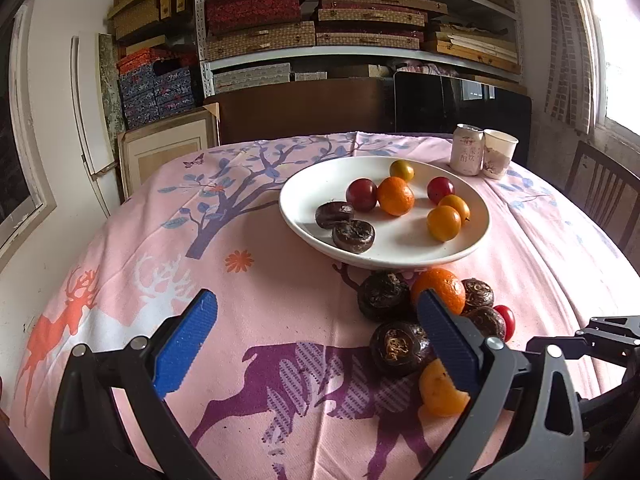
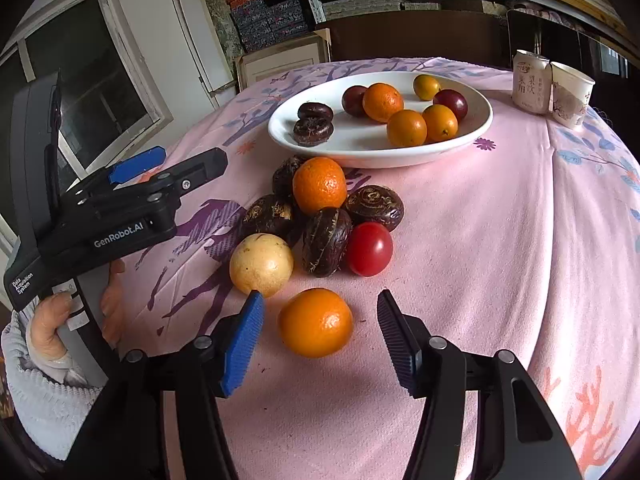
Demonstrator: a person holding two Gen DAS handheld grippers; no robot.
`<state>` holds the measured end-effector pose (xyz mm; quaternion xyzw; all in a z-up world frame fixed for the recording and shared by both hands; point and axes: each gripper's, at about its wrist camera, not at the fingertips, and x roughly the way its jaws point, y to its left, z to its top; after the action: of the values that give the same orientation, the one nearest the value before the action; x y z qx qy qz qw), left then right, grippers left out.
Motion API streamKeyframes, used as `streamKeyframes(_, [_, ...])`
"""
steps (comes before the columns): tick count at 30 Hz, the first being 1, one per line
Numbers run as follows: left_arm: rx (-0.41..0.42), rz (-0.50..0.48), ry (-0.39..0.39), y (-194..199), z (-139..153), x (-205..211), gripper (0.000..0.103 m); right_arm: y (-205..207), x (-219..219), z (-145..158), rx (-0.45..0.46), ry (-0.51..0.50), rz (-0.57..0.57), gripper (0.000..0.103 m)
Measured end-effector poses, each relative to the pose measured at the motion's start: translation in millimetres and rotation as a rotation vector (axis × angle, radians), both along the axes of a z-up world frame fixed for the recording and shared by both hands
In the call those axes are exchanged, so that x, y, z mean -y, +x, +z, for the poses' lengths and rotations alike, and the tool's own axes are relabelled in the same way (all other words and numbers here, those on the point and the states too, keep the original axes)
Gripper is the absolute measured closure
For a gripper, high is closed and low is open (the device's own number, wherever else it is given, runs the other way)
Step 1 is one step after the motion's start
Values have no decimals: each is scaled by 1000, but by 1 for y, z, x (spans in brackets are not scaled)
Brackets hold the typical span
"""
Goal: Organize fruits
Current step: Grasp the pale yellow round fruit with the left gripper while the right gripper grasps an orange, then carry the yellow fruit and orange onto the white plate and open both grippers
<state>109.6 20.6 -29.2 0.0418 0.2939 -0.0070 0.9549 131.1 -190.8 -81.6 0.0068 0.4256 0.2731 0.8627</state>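
Observation:
A white plate [image 1: 304, 192] [image 2: 280, 128] holds several fruits: oranges, dark red plums and two dark flat pieces. A loose pile lies on the pink cloth in front of it: dark water chestnuts [image 2: 326, 246], an orange [image 2: 319, 185], a red tomato [image 2: 369, 249] and a pale yellow fruit [image 2: 261, 265]. A lone orange [image 2: 315, 322] sits just ahead of my right gripper [image 2: 320, 338], between its open fingers. My left gripper [image 1: 316, 332] is open and empty, left of the pile; it also shows in the right wrist view [image 2: 160, 168].
A drink can [image 2: 530, 82] and a paper cup [image 2: 570, 94] stand at the back right of the round table. A wooden chair [image 1: 600, 196] is at the right. Shelves of boxes [image 1: 320, 20] fill the back wall.

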Motion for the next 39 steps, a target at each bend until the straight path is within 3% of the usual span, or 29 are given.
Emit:
streamKeyframes(3, [-6, -24, 1, -5, -1, 3, 5, 1, -4, -3, -24, -3, 28, 47])
streamKeyframes(6, [-12, -61, -4, -12, -2, 7, 5, 1, -6, -4, -35, -3, 46, 64])
streamKeyframes(10, [-31, -123, 1, -21, -6, 16, 5, 0, 5, 1, -24, 53, 20, 65])
streamKeyframes(13, [-60, -207, -2, -26, -10, 26, 5, 3, 27, 9, 10, 107, -77, 65])
streamKeyframes(17, [-87, -312, 59, -32, -16, 50, 5, 13, 56, 12, 5, 188, -196, 65])
streamKeyframes(22, [-119, -362, 125, -33, -25, 68, 5, 16, 58, 11, 2, 190, -202, 65])
streamKeyframes(25, [-140, -369, 107, -30, -27, 66, 5, 16, 57, 9, 0, 187, -204, 65])
streamKeyframes(26, [-149, -371, 90, -28, -27, 64, 7, 16, 58, 9, -3, 187, -206, 65])
streamKeyframes(28, [-180, -377, 52, -24, -29, 59, 33, 16, 57, 8, -6, 183, -209, 65])
streamKeyframes(31, [-242, -376, 9, -14, -37, 55, 49, 16, 56, 7, -10, 177, -206, 65])
streamKeyframes(35, [-271, -381, 6, -10, -42, 57, 54, 16, 54, 6, -13, 168, -201, 65])
streamKeyframes(36, [-274, -379, 10, -9, -43, 58, 62, 17, 54, 6, -14, 167, -201, 65])
streamKeyframes(39, [-246, -380, -13, -14, -37, 56, 62, 16, 55, 6, -10, 174, -207, 65])
